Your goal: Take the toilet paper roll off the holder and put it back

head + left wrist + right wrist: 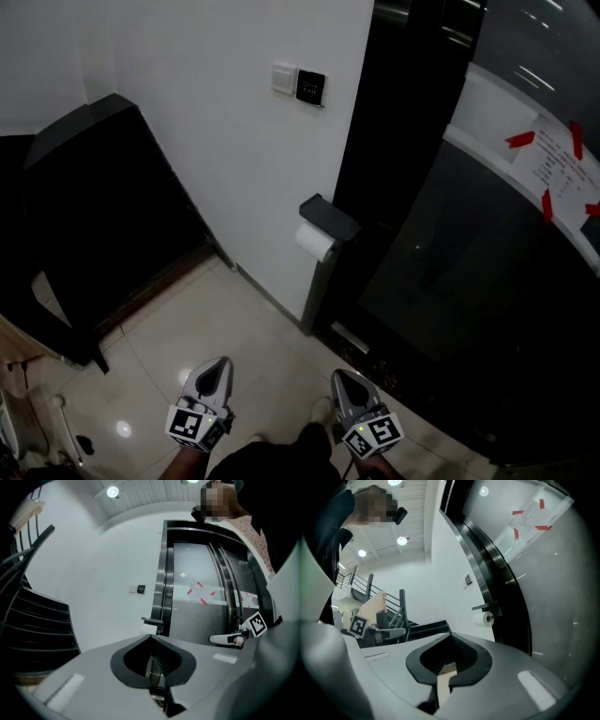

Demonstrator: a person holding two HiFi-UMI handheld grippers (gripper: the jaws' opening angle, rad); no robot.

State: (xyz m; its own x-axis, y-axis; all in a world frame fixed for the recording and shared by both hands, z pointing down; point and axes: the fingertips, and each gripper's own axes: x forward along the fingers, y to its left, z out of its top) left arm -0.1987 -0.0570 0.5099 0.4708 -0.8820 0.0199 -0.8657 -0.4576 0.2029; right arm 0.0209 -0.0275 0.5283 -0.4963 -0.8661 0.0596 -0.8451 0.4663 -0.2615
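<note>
A white toilet paper roll (316,241) hangs under a black holder (330,217) fixed to a dark post where the white wall ends. Both grippers are held low over the tiled floor, well short of it and pointing toward it. My left gripper (218,363) has its jaws shut with nothing between them. My right gripper (339,376) looks the same, shut and empty. In the left gripper view the roll (150,628) sits small, just above my jaw tips (151,637). In the right gripper view the roll (483,619) is ahead and to the right of the tips (451,634).
A black stepped structure (103,216) fills the left side against the wall. Dark curved glass panels (469,281) with a notice taped in red (553,169) stand to the right of the holder. A switch panel (300,84) is on the wall above.
</note>
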